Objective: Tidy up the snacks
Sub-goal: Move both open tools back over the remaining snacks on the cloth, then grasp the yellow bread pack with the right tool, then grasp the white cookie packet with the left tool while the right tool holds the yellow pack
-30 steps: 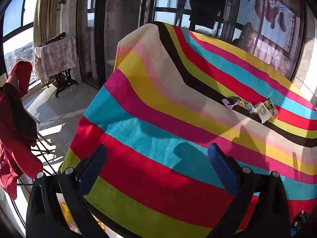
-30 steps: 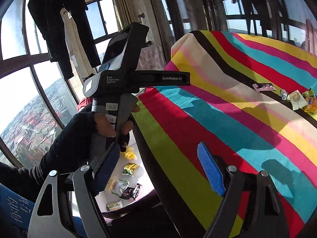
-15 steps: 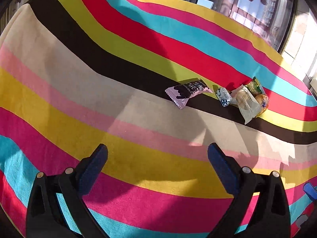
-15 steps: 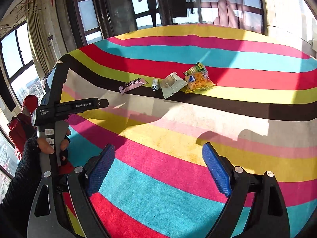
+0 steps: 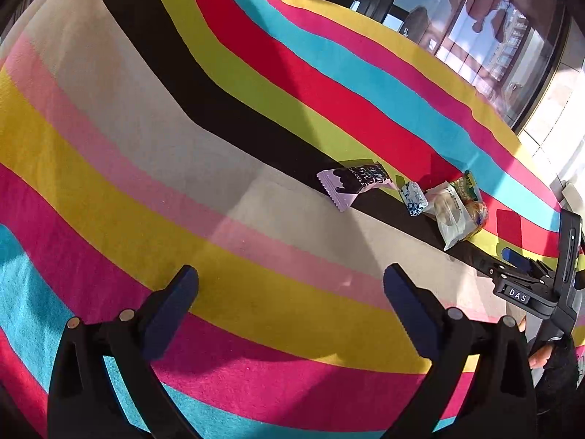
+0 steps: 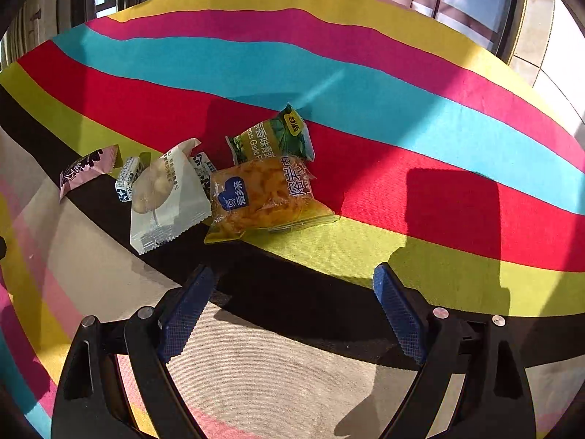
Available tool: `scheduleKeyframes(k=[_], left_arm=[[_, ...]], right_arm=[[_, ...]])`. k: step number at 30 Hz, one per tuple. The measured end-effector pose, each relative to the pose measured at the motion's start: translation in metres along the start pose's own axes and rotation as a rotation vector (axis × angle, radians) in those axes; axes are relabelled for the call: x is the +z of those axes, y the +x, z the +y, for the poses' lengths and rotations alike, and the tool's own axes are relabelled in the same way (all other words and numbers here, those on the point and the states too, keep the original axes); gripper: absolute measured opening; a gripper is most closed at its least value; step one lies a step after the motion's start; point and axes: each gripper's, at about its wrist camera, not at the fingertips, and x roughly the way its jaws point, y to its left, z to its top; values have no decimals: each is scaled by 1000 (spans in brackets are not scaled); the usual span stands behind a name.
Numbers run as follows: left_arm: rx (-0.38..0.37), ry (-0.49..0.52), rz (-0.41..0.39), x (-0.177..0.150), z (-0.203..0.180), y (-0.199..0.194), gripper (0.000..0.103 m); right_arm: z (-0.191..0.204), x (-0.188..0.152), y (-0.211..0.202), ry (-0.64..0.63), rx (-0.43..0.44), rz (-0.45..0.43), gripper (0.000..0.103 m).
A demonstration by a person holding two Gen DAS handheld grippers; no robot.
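Both tools spread, empty: right tool (image 6: 292, 314) has swung from beside the counter (image 6: 365, 139) toward the snacks (image 6: 256, 194); left tool (image 5: 292, 303) hovers farther back. Pickup imminent.

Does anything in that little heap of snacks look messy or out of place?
Yes: the packets lie jumbled and overlapping. The white packet leans on the yellow packet, which overlaps the green packet. Nothing looks torn or spilled.

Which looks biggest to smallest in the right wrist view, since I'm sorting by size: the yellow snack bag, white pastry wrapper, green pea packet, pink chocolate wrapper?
1. Yellow snack bag
2. White pastry wrapper, nearly as large
3. Green pea packet
4. Pink chocolate wrapper

The last two are close; the green packet lies farther off and partly hidden.
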Motion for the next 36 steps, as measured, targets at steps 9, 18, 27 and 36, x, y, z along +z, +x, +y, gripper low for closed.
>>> scheduleKeyframes(k=[9, 18, 27, 36], left_arm=[[2, 3, 1, 0, 0, 0, 101], [4, 4, 1, 0, 0, 0, 101], [3, 3, 0, 1, 0, 0, 101], [2, 4, 1, 1, 0, 0, 101]], right_arm=[[-9, 40, 45, 91, 61, 59, 87], [-37, 35, 43, 366, 162, 58, 87], [-25, 31, 44, 291, 67, 77, 87], [-9, -15, -5, 93, 72, 12, 51]])
